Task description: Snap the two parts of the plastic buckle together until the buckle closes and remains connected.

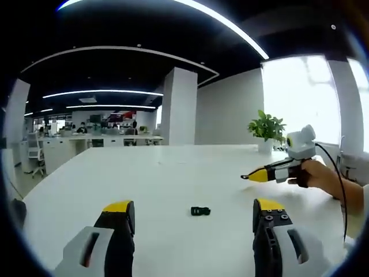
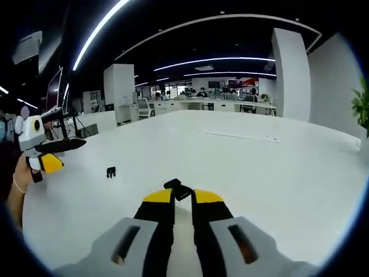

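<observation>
Left gripper [image 1: 193, 216]: we have the jaws spread wide, nothing between them, held above the white worktop [image 1: 173, 173]. One buckle part [image 1: 200, 211] lies flat on the worktop just ahead of the jaws, between the two tips, untouched.

Right gripper [image 2: 183, 197]: jaws nearly together, pinching the other buckle part [image 2: 177, 189] at the tips. That piece is black and sticks out a little past the yellow pads, held above the worktop surface.

In the left gripper view, the right gripper [image 1: 253, 175] comes in from the right with a hand [image 1: 318, 176] round it; whether the small piece is at its tip is too small to tell there. In the right gripper view, the left gripper [image 2: 66, 145] shows at the left edge, and the loose buckle part [image 2: 110, 171] sits on the worktop between the two grippers, well apart from the held piece.

The two halves are not joined. A potted plant [image 1: 267, 128] stands at the far edge of the worktop.
</observation>
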A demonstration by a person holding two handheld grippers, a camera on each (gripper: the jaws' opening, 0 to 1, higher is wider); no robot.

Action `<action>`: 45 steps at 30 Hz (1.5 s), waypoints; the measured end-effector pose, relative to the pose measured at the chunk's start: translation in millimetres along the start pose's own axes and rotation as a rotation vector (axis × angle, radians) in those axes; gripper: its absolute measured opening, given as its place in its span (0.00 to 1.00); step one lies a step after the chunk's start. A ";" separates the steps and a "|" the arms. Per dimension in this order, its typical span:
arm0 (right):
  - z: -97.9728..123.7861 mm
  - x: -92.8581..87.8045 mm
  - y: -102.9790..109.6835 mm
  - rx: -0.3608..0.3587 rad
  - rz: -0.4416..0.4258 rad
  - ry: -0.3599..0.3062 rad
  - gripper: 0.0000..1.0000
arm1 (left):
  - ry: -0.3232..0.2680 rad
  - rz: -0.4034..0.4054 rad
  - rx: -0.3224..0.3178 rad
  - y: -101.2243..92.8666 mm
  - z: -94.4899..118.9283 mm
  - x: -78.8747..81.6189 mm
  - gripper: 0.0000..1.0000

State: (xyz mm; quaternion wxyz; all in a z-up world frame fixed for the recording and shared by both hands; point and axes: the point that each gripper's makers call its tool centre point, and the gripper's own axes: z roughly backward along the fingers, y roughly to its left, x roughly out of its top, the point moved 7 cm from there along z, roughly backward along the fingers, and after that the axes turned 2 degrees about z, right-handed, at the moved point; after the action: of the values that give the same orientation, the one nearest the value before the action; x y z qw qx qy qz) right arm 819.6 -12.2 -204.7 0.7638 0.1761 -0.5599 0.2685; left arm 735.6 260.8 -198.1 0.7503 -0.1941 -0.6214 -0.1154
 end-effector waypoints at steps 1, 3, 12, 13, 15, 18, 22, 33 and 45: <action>-0.1 0.3 0.2 0.002 0.000 -0.001 0.11 | 0.003 -0.003 -0.001 0.4 -1.5 0.1 0.86; 0.1 0.6 0.6 0.005 0.000 -0.002 0.11 | 0.005 -0.006 -0.005 0.8 -4.0 0.4 0.86; 3.0 1.1 0.4 0.014 -0.012 -0.011 0.11 | 0.033 -0.049 -0.009 6.6 -17.0 2.5 0.85; 3.4 1.2 0.4 0.014 -0.013 -0.012 0.11 | 0.038 -0.052 -0.011 8.6 -19.1 2.1 0.84; 4.0 1.5 0.6 0.019 -0.017 -0.014 0.11 | 0.058 -0.040 -0.002 11.6 -20.8 0.6 0.83; 5.2 1.7 1.3 0.023 -0.019 -0.018 0.11 | 0.066 -0.044 -0.007 11.9 -21.1 -0.4 0.83; 5.4 -0.8 2.6 0.037 -0.025 -0.009 0.11 | 0.078 -0.060 -0.023 11.6 -23.2 -1.7 0.83; 5.5 -3.4 3.7 0.052 -0.027 0.000 0.11 | 0.109 -0.098 -0.042 13.3 -34.9 -1.9 0.83; 5.4 -2.4 1.3 0.065 -0.047 -0.007 0.11 | 0.118 -0.152 -0.079 15.2 -48.9 -0.6 0.80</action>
State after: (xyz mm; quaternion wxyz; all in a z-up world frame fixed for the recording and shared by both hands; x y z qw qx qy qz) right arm 814.2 -14.8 -205.3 0.7616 0.2148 -0.5494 0.2681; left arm 785.2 253.2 -208.5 0.7666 -0.1686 -0.5838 -0.2075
